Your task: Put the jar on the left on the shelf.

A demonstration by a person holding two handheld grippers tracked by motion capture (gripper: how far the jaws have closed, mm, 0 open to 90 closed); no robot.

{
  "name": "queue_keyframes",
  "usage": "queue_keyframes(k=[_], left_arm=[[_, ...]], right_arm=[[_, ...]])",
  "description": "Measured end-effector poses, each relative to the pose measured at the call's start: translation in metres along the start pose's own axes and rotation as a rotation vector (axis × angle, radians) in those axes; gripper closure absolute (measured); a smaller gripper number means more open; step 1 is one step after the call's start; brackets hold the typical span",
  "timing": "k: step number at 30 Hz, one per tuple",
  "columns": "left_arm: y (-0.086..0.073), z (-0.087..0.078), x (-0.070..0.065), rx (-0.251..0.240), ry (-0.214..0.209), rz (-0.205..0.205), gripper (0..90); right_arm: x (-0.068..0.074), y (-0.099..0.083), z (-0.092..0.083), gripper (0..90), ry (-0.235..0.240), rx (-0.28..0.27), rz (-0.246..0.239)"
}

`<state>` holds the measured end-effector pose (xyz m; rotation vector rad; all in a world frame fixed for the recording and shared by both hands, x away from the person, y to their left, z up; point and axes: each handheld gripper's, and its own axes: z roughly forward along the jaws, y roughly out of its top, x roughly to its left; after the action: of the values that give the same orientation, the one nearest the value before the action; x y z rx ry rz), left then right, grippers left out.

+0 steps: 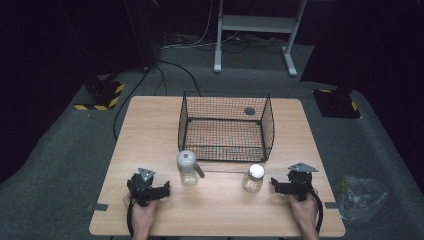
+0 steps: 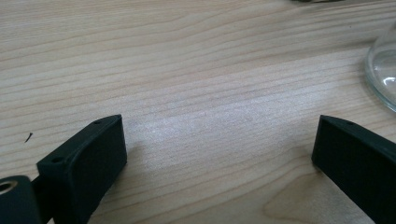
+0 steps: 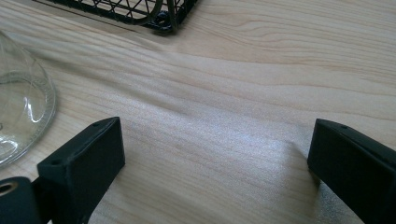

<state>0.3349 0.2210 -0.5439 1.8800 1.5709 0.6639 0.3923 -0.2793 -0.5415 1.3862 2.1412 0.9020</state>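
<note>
a black wire mesh basket [image 1: 226, 131] stands on the far half of the pale wooden table [image 1: 150, 130], open at the top; nothing lies inside it that can be made out, apart from a dark round spot seen through its far right corner, which cannot be told from the table's own surface. in the right gripper view one lower corner of this basket [image 3: 159, 14] shows at the upper edge, resting on the wood.

just in front of the basket stand two clear glass vessels, well apart from each other. the left one is a clear glass bottle with a grey round cap [image 1: 186, 168] and a short dark spout or handle jutting to its right; whether it holds anything cannot be told. the right one is a squat clear glass jar with a white round lid [image 1: 253, 178]; its contents cannot be told either. no label or writing is readable on either vessel or on the basket.

the left gripper [image 1: 166, 190] rests low on the near left part of the table, held by a hand [image 1: 142, 215], its jaws spread wide with bare wood between them; the bottle's curved glass base [image 2: 383, 74] sits near, off to one side of the jaws. the right gripper [image 1: 274, 184] lies near the right edge in the other hand [image 1: 304, 212], jaws likewise spread and gripping nothing, with the jar's glass wall [image 3: 23, 107] just beside one jaw.
</note>
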Motion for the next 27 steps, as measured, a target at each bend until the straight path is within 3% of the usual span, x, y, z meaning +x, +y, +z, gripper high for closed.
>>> queue_keyframes(k=[4,12,15,20,27], left_arm=[[0.000,0.000,0.000,0.000,0.000,0.000,3.2],[-0.001,-0.001,0.000,0.006,-0.039,0.029,0.5],[-0.004,-0.008,0.000,0.008,-0.067,0.007,0.5],[-0.010,-0.025,-0.006,-0.032,-0.076,0.026,1.3],[-0.017,-0.043,-0.019,-0.067,-0.123,0.029,3.4]], right_arm=[[0.000,0.000,0.000,3.8,0.000,0.001,0.002],[0.000,0.000,0.000,3.8,0.000,0.000,0.002],[0.000,0.000,0.000,3.8,0.000,0.000,0.001],[0.000,0.000,0.000,3.8,0.000,0.000,0.002],[0.000,0.000,0.000,3.8,0.000,0.001,0.002]])
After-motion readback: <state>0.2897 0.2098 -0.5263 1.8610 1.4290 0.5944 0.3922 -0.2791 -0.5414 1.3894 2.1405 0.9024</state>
